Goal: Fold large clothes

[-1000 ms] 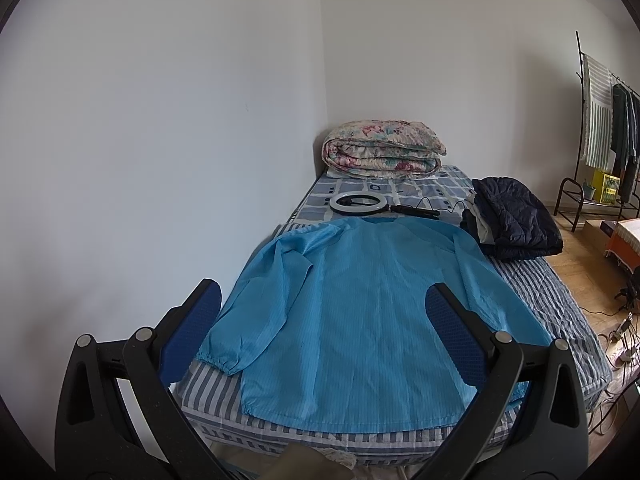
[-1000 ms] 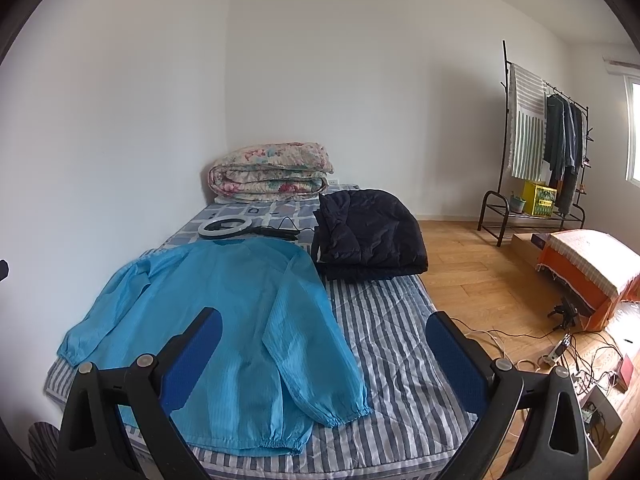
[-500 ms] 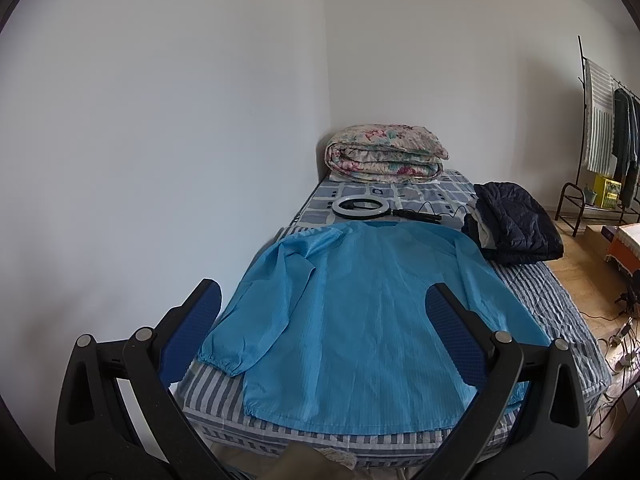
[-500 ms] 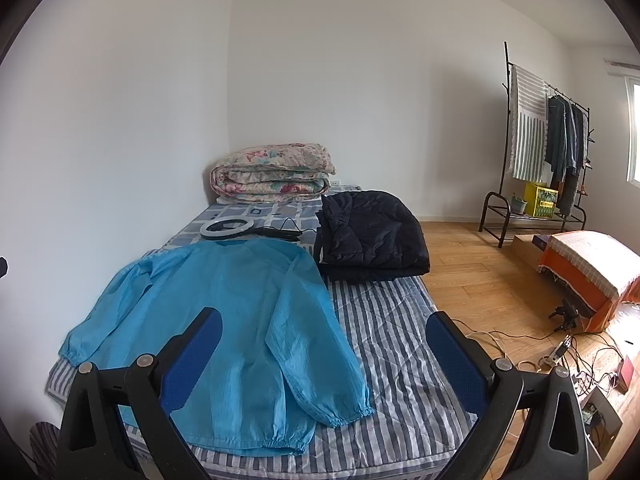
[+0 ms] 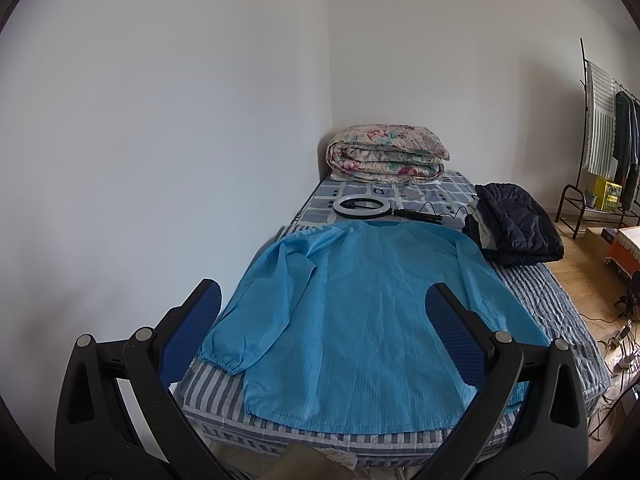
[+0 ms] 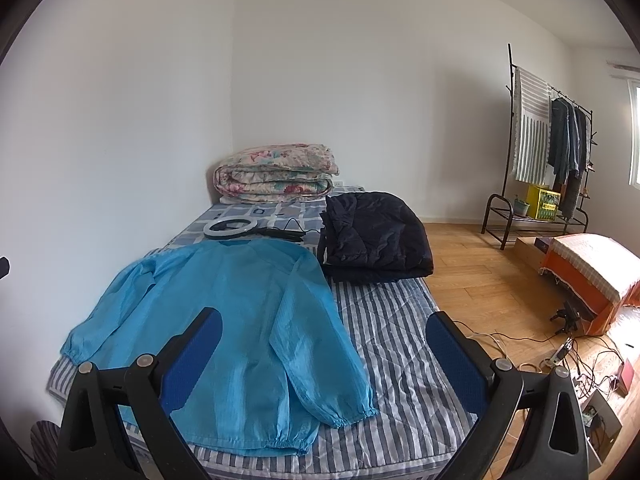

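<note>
Blue shirt [image 5: 368, 320], long-sleeved, flat, unfolded on striped bed [image 6: 400, 340]

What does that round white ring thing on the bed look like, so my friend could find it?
Look at the striped bed in the corner. Past the collar of the flat bright blue long-sleeved top, before the folded floral quilt, lies a white ring light with a black handle. It is the only round, hollow thing there.

Soft even daylight, sharp focus, fisheye bending, dark vignetted corners
</note>
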Tool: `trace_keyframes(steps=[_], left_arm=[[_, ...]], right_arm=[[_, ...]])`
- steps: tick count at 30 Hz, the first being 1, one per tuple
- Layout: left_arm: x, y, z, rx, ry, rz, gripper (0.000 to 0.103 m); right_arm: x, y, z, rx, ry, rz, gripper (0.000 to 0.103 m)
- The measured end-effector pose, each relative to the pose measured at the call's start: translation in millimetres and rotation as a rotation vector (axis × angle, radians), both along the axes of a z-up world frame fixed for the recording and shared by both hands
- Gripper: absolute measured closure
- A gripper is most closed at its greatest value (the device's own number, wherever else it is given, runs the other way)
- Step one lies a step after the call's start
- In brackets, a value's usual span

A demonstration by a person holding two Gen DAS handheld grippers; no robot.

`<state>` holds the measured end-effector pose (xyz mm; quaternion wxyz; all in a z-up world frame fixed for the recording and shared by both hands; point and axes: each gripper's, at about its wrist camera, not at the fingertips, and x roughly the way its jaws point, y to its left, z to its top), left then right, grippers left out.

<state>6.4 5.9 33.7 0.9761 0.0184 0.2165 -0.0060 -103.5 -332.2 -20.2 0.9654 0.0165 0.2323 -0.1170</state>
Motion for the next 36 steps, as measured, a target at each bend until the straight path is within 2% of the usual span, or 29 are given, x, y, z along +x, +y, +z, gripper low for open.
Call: trace_keyframes(steps=[22, 26, 36], left_arm=[[6.4, 20.3, 16.0, -0.002, 0.004, 0.011, 0.000], [7.6, 25.6, -3.3, -0.004, 0.012, 0.018, 0.000], [9.9, 39.6, -25.1, -0.007, 0.015, 0.057, 0.000]], right_arm=[[5.1, 13.1, 1.7, 0.000, 0.000, 0.030, 0.000], [10.1, 18.4, 0.3, 0.001, 0.004, 0.042, 0.000], [28.6, 45.9, 2.4, -0.021, 0.008, 0.098, 0.000]])
